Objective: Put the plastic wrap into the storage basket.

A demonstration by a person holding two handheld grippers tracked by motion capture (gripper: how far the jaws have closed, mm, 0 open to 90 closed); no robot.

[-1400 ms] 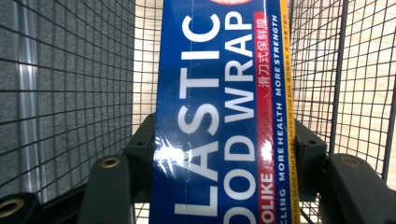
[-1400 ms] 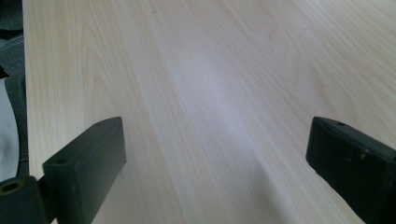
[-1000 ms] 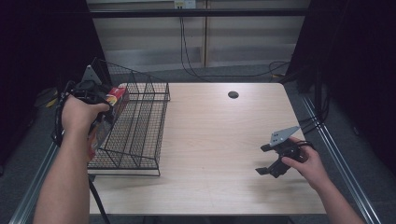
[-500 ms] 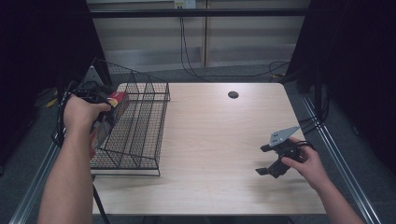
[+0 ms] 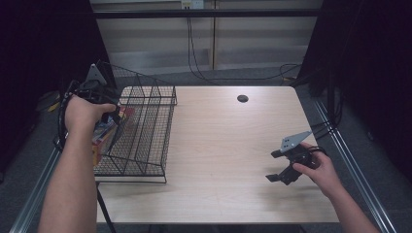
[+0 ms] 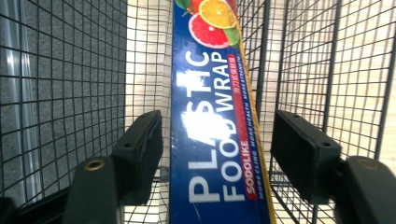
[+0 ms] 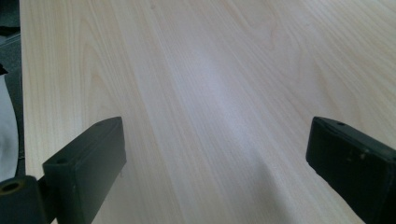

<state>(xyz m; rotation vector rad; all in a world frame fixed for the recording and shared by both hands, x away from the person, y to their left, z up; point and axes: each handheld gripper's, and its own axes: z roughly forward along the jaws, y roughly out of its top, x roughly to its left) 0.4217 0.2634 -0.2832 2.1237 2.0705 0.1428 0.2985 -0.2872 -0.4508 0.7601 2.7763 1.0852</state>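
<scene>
Blue plastic wrap box (image 6: 212, 140), citrus print, between parted left tongs (image 6: 217, 149)

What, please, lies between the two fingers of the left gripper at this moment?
In the left gripper view, a blue plastic food wrap box runs lengthwise between the fingers, with a gap on each side, inside the wire basket.

Glossy printed wrap box (image 6: 215, 130); black wire basket (image 5: 145, 126); smooth pale wood table (image 5: 228, 145).
</scene>
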